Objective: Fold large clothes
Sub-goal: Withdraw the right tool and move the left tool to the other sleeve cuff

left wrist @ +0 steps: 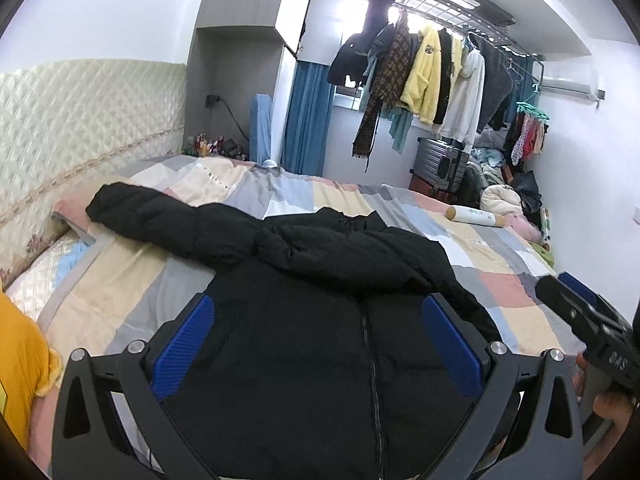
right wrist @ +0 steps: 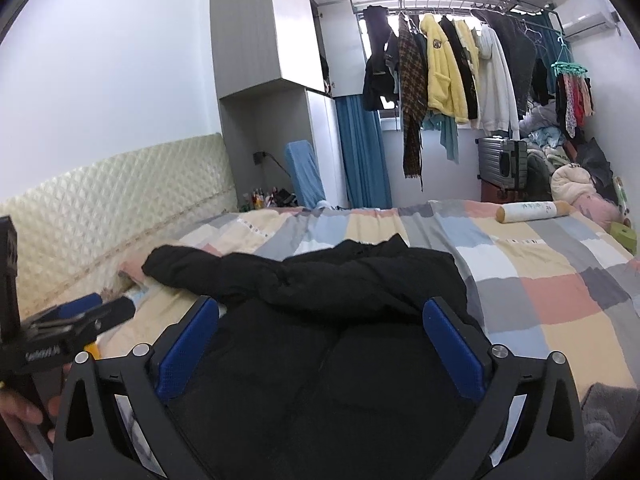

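Observation:
A large black puffer jacket point(left wrist: 312, 344) lies front-up on the bed, zipper toward me; it also shows in the right wrist view point(right wrist: 320, 360). One sleeve point(left wrist: 160, 216) stretches out to the left, and the other sleeve is folded across the chest. My left gripper point(left wrist: 318, 320) is open and empty, hovering over the jacket's lower body. My right gripper point(right wrist: 320, 324) is open and empty over the same jacket. The right gripper shows at the right edge of the left wrist view point(left wrist: 576, 312), and the left gripper at the left edge of the right wrist view point(right wrist: 80, 316).
The bed has a patchwork quilt point(left wrist: 500, 280) and a padded cream headboard point(left wrist: 80, 120) on the left. A white bolster point(right wrist: 532, 212) lies at the far side. Hanging clothes point(right wrist: 448, 72), a suitcase point(right wrist: 500, 164) and piled laundry stand beyond the bed.

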A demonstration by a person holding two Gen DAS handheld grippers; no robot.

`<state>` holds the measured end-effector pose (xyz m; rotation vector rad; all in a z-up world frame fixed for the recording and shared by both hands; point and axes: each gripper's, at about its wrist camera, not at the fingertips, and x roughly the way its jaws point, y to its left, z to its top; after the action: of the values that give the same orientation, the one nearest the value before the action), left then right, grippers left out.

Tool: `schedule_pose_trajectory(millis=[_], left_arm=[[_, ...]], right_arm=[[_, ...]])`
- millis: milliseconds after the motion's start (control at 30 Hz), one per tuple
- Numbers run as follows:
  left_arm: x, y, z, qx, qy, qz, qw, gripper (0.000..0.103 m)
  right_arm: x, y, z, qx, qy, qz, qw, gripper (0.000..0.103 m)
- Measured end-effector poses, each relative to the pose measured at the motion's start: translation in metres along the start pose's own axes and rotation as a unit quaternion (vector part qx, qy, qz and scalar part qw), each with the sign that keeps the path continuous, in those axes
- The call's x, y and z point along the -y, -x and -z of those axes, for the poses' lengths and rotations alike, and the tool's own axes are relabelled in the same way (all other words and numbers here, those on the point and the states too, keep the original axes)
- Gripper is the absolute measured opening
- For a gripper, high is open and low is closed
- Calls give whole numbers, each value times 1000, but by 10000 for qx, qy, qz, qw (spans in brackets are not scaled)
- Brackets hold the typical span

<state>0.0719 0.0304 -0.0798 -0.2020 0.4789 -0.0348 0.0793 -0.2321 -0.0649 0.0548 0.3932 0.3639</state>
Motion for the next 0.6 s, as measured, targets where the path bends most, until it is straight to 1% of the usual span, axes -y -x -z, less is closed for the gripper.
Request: schedule_pose_trajectory(millis=[67, 167, 367, 433, 600], left_arm=[[-2, -1, 6, -23, 31, -8, 10000, 103], [-6, 0, 14, -21, 92, -50, 9999, 103], [-24, -11, 26, -102, 318, -38, 9994, 103], [-32, -15, 26, -128, 404, -48, 9991, 103], [-59, -20, 18, -122, 552, -70, 9984, 103]], right_arm=[[2, 3, 9, -8, -49, 17, 10000, 103], [5, 2, 19, -17, 17, 155, 9999, 103], [25, -13, 44, -119, -187, 375, 9991, 103], [30, -18, 50, -176, -216, 478, 9985, 103], [41, -23, 54, -277, -395, 490, 9976, 103]])
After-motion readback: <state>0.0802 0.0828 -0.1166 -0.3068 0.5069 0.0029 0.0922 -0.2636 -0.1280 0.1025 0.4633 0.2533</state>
